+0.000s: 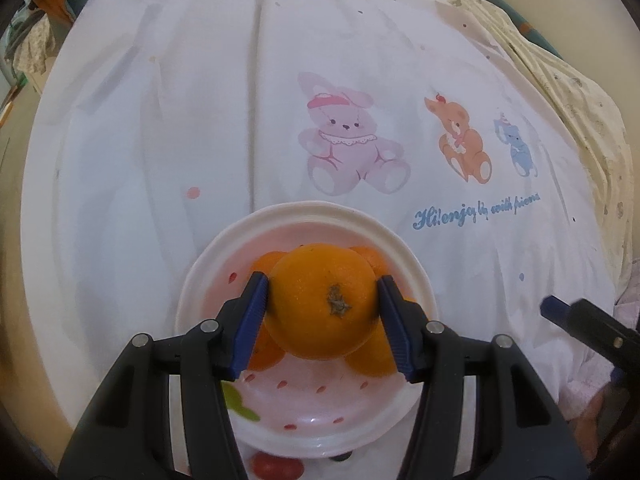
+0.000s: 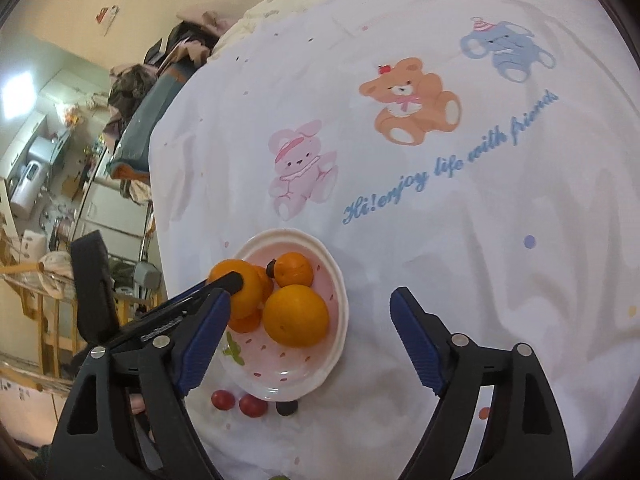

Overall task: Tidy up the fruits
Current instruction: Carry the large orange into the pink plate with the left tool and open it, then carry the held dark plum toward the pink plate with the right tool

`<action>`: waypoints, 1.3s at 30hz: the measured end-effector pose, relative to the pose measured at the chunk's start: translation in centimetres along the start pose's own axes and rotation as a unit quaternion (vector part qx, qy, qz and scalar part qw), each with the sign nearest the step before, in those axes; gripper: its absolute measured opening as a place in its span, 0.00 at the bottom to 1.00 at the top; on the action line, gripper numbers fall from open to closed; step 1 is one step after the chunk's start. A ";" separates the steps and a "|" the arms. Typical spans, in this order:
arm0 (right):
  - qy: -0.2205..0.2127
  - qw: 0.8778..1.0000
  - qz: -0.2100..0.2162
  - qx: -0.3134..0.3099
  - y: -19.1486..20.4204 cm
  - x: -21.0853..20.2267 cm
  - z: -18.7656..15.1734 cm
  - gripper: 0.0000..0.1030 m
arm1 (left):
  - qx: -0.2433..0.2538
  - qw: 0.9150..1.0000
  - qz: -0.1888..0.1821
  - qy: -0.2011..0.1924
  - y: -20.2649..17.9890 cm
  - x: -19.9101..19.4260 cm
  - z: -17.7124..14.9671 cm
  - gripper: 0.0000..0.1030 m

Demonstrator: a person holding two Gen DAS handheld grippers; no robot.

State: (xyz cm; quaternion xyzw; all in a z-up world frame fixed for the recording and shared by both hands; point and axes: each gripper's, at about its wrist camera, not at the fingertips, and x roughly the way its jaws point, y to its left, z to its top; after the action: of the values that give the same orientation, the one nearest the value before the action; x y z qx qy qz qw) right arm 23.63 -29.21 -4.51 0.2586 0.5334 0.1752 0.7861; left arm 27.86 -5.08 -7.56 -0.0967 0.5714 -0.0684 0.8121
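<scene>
My left gripper (image 1: 322,306) is shut on an orange (image 1: 324,300) and holds it just above a white and pink bowl (image 1: 304,420). Other oranges (image 1: 370,356) lie under it in the bowl. In the right wrist view the bowl (image 2: 316,376) holds a large orange (image 2: 296,315) and a smaller one (image 2: 295,269), and the left gripper's held orange (image 2: 244,288) shows at its left side. My right gripper (image 2: 310,336) is open and empty, above the bowl's right side. Two red cherry tomatoes (image 2: 252,405) and a dark fruit (image 2: 286,407) lie on the cloth in front of the bowl.
A white cloth printed with a pink bunny (image 2: 300,168), a brown bear (image 2: 408,100) and a blue elephant (image 2: 504,50) covers the table. The table's left edge (image 2: 156,208) drops off to a cluttered room. The right gripper shows at the right of the left wrist view (image 1: 588,324).
</scene>
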 end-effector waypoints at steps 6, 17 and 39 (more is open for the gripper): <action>-0.001 1.000 0.007 0.005 -0.1 0.0 0.2 0.82 | 0.019 1.000 0.010 -0.011 -0.7 0.6 -0.3 0.51; -0.008 1.000 0.008 -0.011 0.7 -0.3 0.0 0.82 | 0.011 1.000 0.009 -0.004 -0.2 -0.3 -0.3 0.82; 0.003 1.000 -0.001 -0.022 1.3 -2.0 -5.1 0.82 | -0.018 0.994 0.073 -0.081 4.0 -10.3 -7.1 0.82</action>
State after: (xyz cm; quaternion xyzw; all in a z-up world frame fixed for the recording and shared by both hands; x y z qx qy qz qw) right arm 18.14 -28.08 -3.77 0.2405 0.5320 0.1867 0.7901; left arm 17.72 0.50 -1.35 -0.0743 0.5104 0.0093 0.8567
